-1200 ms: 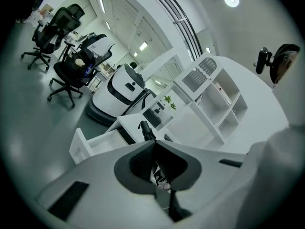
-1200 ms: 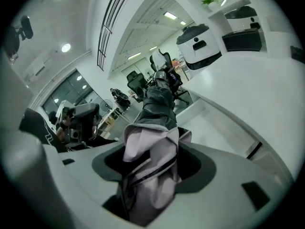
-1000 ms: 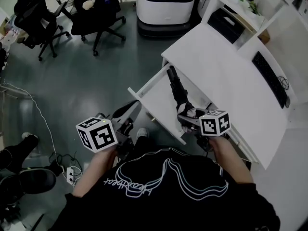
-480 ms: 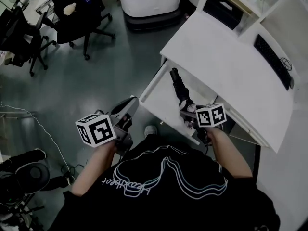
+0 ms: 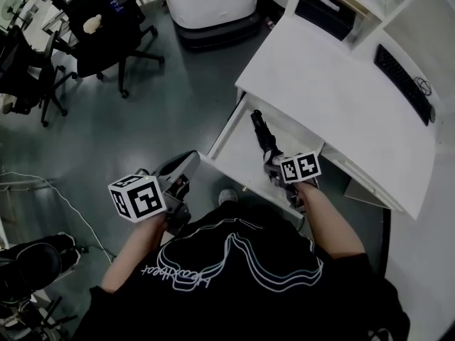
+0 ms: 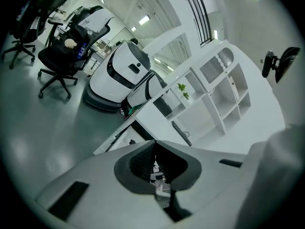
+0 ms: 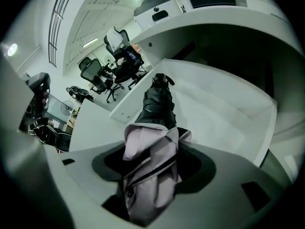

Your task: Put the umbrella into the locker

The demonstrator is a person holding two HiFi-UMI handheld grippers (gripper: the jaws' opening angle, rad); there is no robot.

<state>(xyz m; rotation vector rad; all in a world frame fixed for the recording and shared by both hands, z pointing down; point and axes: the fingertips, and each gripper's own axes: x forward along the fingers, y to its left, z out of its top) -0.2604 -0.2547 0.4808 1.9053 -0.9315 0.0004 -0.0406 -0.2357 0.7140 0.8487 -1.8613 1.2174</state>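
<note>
Right gripper (image 5: 274,160): jaws clamped on the folded umbrella (image 7: 153,147) (pale fabric end in the jaws, black end ahead). Umbrella angles down into the open locker (image 5: 225,128), roughly along its middle, black tip toward the far wall. Left gripper (image 6: 155,146): jaws closed, nothing in them, over the floor (image 5: 142,119) beside the locker's near-left corner.

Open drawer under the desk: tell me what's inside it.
Only a folded umbrella, clamped in the right gripper, above the bare white floor of the drawer. The back part under the desktop is hidden.
</note>
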